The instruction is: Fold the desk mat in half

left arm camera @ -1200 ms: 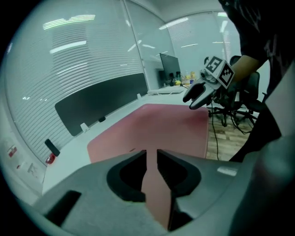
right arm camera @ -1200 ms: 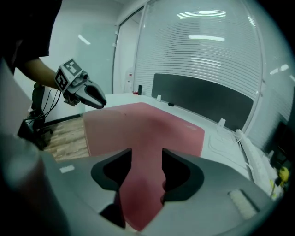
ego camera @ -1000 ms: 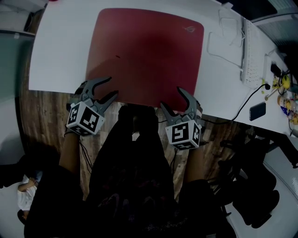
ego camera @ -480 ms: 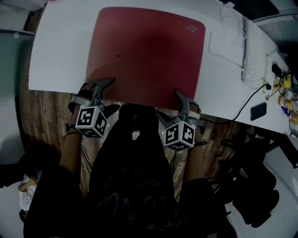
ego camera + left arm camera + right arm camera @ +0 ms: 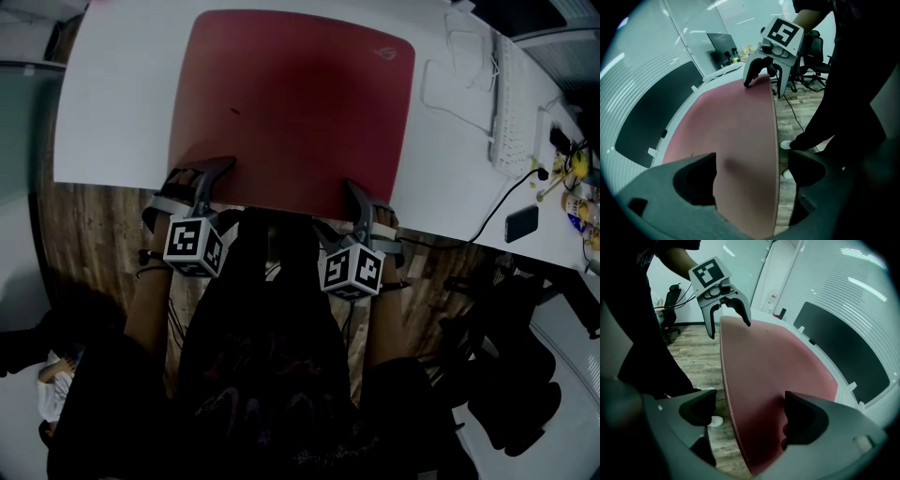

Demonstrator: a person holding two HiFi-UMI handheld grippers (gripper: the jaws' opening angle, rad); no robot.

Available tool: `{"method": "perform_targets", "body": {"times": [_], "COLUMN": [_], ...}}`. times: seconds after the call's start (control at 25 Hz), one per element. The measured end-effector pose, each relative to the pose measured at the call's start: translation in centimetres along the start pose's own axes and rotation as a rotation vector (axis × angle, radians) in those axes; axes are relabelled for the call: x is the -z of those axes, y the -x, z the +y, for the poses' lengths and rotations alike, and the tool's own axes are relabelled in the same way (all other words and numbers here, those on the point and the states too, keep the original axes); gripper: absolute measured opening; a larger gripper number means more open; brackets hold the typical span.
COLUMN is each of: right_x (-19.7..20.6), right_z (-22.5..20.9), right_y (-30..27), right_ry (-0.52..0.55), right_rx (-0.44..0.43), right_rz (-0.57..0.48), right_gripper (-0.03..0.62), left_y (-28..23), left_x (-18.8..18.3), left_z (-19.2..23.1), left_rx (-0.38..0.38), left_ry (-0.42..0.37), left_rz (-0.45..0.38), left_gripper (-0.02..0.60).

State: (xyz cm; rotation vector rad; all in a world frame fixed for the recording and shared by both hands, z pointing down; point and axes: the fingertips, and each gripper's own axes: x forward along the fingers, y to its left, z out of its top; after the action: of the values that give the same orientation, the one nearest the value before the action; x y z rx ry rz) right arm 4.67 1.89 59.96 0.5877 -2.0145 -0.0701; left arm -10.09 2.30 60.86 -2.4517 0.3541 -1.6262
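A dark red desk mat (image 5: pixel 291 103) lies flat on the white table (image 5: pixel 122 94), its near edge overhanging the table's front. My left gripper (image 5: pixel 220 189) is at the mat's near left corner. Its jaws are opening, with the mat edge (image 5: pixel 776 140) between them and clear of the pads. My right gripper (image 5: pixel 337 211) is at the near right corner, open, and straddles the edge (image 5: pixel 729 394) the same way. Each gripper view shows the other gripper along the edge: the right gripper (image 5: pixel 761 77) and the left gripper (image 5: pixel 729 315).
A white keyboard (image 5: pixel 506 103) and a looped white cable (image 5: pixel 450 84) lie right of the mat. A dark phone (image 5: pixel 518 223) sits near the table's right front edge. Black office chairs (image 5: pixel 506 375) stand on the wood floor at right. My dark-clothed body fills the foreground.
Both grippers have moved forward over the mat's near edge and their jaws have spread wider. The marker cubes have drawn closer together. The mat itself lies as before.
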Motion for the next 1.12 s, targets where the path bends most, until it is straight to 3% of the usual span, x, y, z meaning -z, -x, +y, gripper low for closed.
{"method": "perform_targets", "body": {"times": [0.32,0.48,1.12], "right_x": [0.2,0.2,-0.3], "right_z": [-0.7,-0.7,-0.7], "right_y": [0.0,0.0,0.6], "right_ry": [0.022,0.013,-0.001], "right_rx": [0.034,0.027,-0.017], "right_rz": [-0.002,-0.005,0.005], "right_gripper": [0.396,0.394,0.364], "left_y": [-0.4,-0.4,1.0], "left_x": [0.0,-0.1,-0.8], "left_z": [0.5,1.1,-0.1], "left_rx": [-0.002,-0.001,0.087], "left_ry": [-0.008,0.004,0.003], "left_rz": [0.014,0.021,-0.008], "left_gripper": [0.452,0.437,0.275]}}
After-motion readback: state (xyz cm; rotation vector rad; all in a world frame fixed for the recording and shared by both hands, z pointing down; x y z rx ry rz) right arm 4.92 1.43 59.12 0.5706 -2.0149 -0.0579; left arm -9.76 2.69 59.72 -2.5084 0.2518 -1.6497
